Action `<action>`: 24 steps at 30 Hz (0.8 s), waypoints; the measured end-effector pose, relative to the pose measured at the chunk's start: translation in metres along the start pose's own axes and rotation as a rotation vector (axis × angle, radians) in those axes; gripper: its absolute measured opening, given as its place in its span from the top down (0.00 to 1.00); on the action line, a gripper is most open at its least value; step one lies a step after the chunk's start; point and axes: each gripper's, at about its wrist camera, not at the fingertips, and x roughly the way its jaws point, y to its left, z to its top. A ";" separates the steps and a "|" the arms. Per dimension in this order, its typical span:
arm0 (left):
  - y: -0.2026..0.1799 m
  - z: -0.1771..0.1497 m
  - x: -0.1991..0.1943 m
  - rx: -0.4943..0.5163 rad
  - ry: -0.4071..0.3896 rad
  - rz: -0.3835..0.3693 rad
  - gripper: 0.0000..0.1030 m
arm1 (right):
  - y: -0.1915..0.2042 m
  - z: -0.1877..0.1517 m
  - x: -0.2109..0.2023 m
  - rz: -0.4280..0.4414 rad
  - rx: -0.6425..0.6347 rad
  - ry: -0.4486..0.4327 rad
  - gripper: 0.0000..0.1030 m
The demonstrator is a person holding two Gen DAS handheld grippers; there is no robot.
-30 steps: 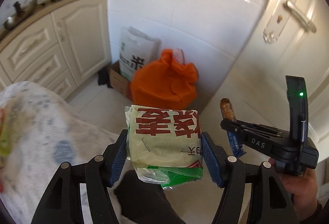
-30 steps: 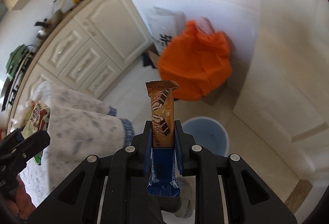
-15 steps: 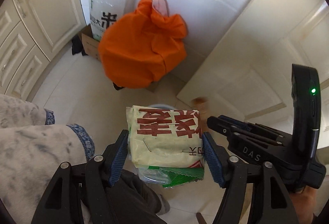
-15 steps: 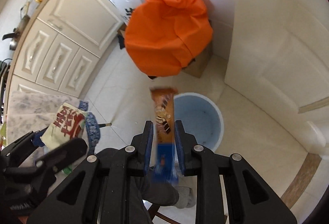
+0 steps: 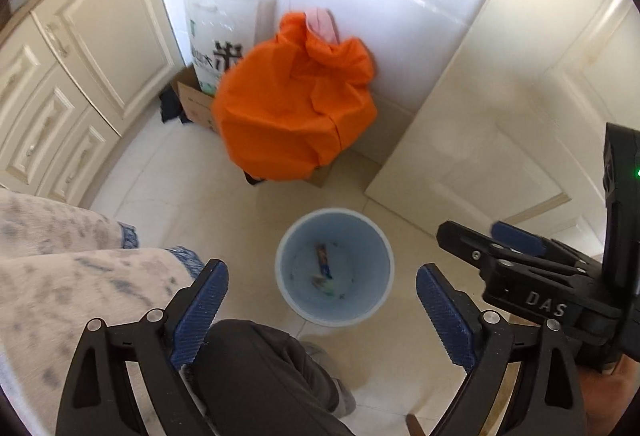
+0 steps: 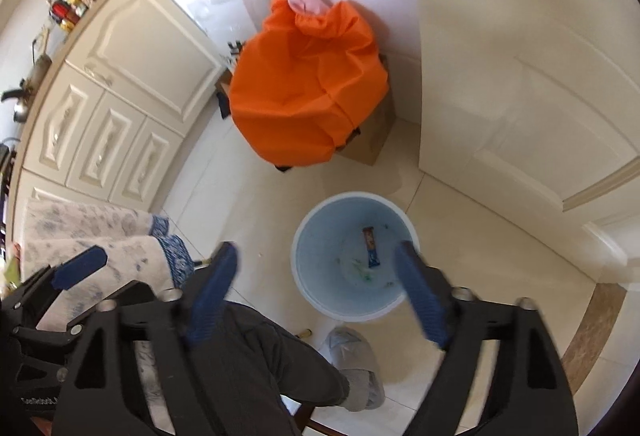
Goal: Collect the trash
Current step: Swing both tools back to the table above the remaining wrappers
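Trash: snack bar wrapper lies on the bottom of the pale blue bin, with a scrap of green packet just beside it; both are also visible from my left wrist view, down in the bin.
Left gripper: jaws opening, already wide, nothing between the blue pads; bin mouth sits straight below the gap.
Right gripper: jaws opening too, blurred, nothing between them; it hangs over the near rim of the bin.
Step in hand: release over the bin; I judge this drop is done, since both pieces are inside.
Next move: lift both grippers clear and turn back toward wherever more litter lies; none is visible from here, so it calls for a fresh look around.
Surroundings: orange bag on a cardboard box beyond the bin, printed white sack against the wall, cream cabinets, door to my right.
In the way: my own knee and slipper close under the grippers; patterned cloth at my left; my two grippers are near each other.
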 end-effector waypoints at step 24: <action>0.135 -0.149 -0.275 -0.357 -0.601 0.296 0.01 | 0.256 -0.040 -0.169 0.374 -0.412 -0.263 0.00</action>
